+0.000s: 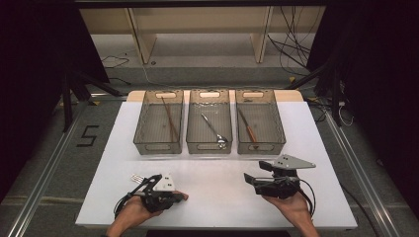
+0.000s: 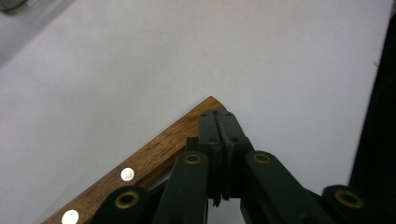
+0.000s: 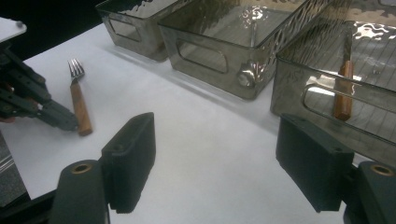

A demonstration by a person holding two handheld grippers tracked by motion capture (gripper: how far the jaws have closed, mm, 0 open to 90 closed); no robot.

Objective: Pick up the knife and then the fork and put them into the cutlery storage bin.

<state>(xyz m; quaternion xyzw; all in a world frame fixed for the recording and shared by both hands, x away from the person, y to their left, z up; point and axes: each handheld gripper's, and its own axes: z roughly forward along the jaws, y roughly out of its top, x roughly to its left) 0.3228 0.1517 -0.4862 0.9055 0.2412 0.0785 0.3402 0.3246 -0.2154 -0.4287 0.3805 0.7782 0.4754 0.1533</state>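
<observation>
Smoky clear plastic makes up the three bins at the far side of your white table (image 1: 217,197). Take the middle bin (image 1: 209,121) as your mark: it holds a metal spoon (image 1: 215,131) lying slantwise, bowl toward you. The left bin (image 1: 159,122) beside it holds a pair of thin chopsticks (image 1: 169,118), and the right bin (image 1: 260,121) holds a wooden-handled knife (image 1: 248,127) (handle toward you).

The wooden-handled fork (image 3: 78,100) lies on the bare table, well nearer to you than the middle bin and off to its left. Your left gripper (image 1: 148,183) is at the fork's handle end with its jaws pressed together, tips touching the wood. Your right gripper (image 3: 215,158) hovers near-side and right of the middle bin, jaws wide apart and holding nothing.
</observation>
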